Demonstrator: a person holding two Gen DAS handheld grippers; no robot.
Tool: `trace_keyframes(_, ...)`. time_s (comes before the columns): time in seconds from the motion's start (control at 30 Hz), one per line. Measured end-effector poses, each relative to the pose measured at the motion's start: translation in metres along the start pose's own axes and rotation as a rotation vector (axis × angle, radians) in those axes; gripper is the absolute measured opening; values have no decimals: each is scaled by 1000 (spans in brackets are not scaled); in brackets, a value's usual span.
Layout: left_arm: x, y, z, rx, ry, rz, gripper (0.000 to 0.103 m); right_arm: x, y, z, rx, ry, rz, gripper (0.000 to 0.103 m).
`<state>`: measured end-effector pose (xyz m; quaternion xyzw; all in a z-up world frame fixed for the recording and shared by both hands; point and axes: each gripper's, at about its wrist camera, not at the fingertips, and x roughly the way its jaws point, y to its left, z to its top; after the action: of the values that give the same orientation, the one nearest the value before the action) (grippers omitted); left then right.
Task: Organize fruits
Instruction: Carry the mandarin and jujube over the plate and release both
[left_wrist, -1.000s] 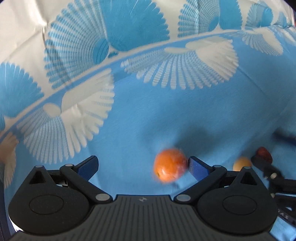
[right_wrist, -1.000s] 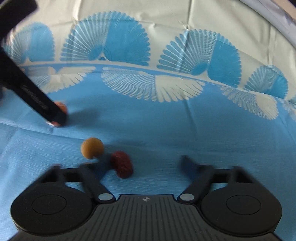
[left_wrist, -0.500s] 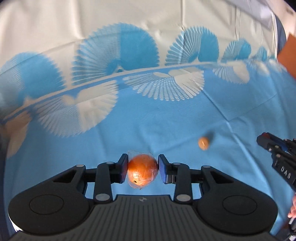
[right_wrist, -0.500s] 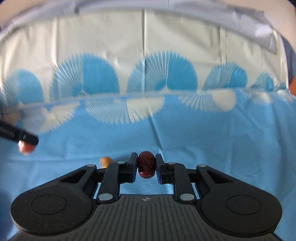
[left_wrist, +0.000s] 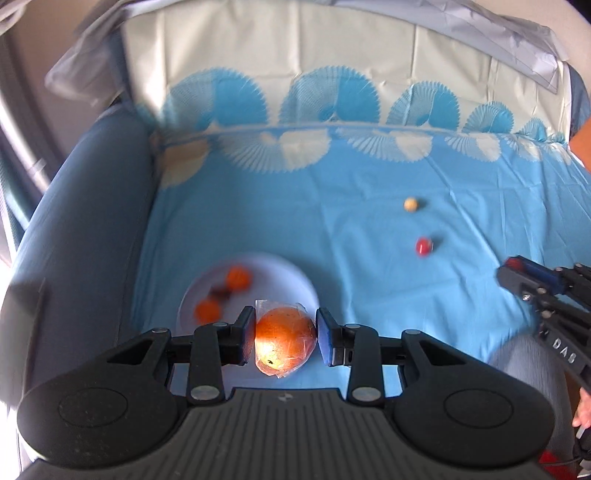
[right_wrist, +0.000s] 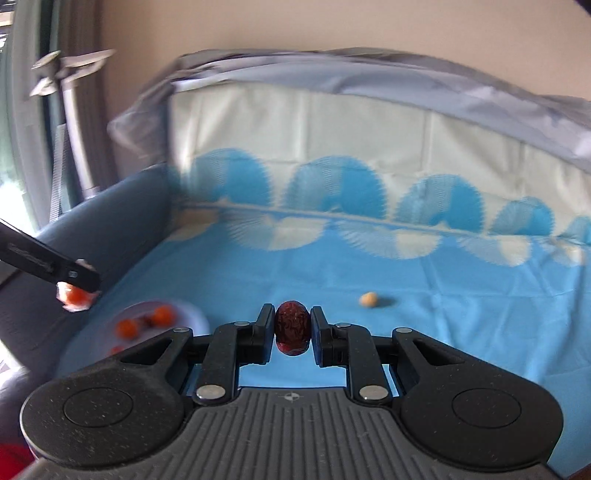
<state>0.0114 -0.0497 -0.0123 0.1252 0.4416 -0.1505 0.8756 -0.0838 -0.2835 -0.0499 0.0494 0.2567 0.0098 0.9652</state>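
1. Carrying is the step you are in, as the left wrist view shows: your left claw (left_wrist: 285, 340) is pinching a plastic-wrapped orange (left_wrist: 284, 343) between both pads, held up above the near edge of the white plate (left_wrist: 291, 271).
   - The plate sits just ahead of and slightly left of the claw, on the blue cloth (left_wrist: 332, 229). It already holds two small orange fruits (left_wrist: 238, 277) and a dark piece between them.
   - Ahead and to the right, well apart from the plate, a red fruit (left_wrist: 423, 246) and a pale round fruit (left_wrist: 410, 204) lie loose on the cloth.
   - Your right claw (left_wrist: 517, 271) shows at the far right edge, with something reddish at its tip.

2. In the right wrist view, the right claw (right_wrist: 293, 326) is pressed onto a wrinkled dark red date (right_wrist: 293, 326), lifted clear of the cloth.
   - The plate (right_wrist: 192, 314) lies ahead and to the left; the left claw and its wrapped orange hang above the plate's far left side.
   - The pale fruit (right_wrist: 369, 298) rests ahead and slightly right.

3. What the next move calls for, in my judgement:
   - Lower the left claw over a bare patch of plate before you spread it; the orange looks likely to roll.
   - Swing the right claw left to the plate, keeping it off the left one.
   - Two fruits remain to collect.
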Motion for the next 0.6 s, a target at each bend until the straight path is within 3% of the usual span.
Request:
trace_keyframes(0.27, -44, 30, -81, -94, 25, 50, 39, -51, 79, -17, -18, 70, 165, 21)
trace_keyframes(0.6, -69, 42, -107, -138, -32, 50, 39, -85, 108, -25, -105, 65, 142, 21)
